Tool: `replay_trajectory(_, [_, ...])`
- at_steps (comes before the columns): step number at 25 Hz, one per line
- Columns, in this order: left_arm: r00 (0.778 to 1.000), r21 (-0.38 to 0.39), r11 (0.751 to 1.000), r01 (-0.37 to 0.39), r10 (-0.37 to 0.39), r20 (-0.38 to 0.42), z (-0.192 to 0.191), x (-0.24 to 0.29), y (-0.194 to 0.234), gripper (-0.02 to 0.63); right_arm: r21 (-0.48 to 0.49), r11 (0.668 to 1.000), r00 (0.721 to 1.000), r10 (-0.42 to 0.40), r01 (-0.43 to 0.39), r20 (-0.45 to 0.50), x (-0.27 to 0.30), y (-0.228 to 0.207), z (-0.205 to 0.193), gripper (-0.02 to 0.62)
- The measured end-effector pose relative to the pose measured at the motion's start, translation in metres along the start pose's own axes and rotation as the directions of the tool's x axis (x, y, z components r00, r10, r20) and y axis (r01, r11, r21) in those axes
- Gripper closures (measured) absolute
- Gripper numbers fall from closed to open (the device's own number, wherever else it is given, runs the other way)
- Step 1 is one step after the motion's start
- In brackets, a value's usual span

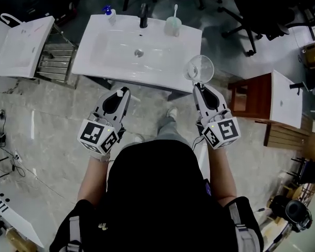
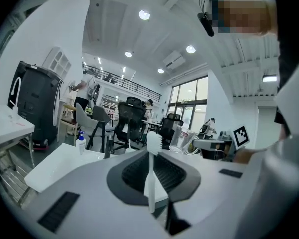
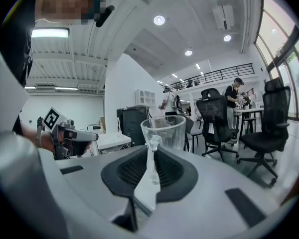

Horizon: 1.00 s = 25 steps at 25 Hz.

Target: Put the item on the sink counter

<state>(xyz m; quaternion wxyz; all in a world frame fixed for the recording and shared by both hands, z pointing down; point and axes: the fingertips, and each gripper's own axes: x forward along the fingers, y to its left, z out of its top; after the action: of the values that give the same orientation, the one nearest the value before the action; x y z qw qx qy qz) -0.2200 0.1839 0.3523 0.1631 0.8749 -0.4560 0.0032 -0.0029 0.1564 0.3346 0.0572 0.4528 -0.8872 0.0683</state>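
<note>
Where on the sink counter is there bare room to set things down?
The left rim of the sink counter, in front of the bottle, is bare, as is the right rim in front of the green cup. The back edge is crowded: bottle, faucet, cup.

Round ceiling lamps (image 2: 144, 15) and tall windows (image 2: 189, 102) light the room evenly and brightly. In the head view the white sink counter (image 1: 89, 62) is nearly blown out, with a soft shadow on the floor (image 1: 42, 119) under its near edge. Both gripper views bow strongly toward their edges and darken to black in the corners. Close to the lens the toothbrush (image 2: 150, 178) and glass cup (image 3: 163, 128) look soft, the cup's rim glinting, while the background stays sharper.
</note>
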Motion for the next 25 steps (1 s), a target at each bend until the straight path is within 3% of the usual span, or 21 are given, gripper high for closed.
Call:
replay_trajectory(13, [0.989,-0.008,0.989,-0.148,0.148,-0.002,0.021,0.117,-0.014,0.568,0.032,0.988,0.988,0.153,-0.153,-0.025,0.048,-0.115,-0.008,0.541])
replay_trajectory(25, [0.986,-0.013,0.986,-0.163,0.163,-0.033,0.02,0.178,-0.014,0.568,0.067,0.987,0.988,0.148,-0.145,-0.052,0.071,-0.17,-0.024,0.541])
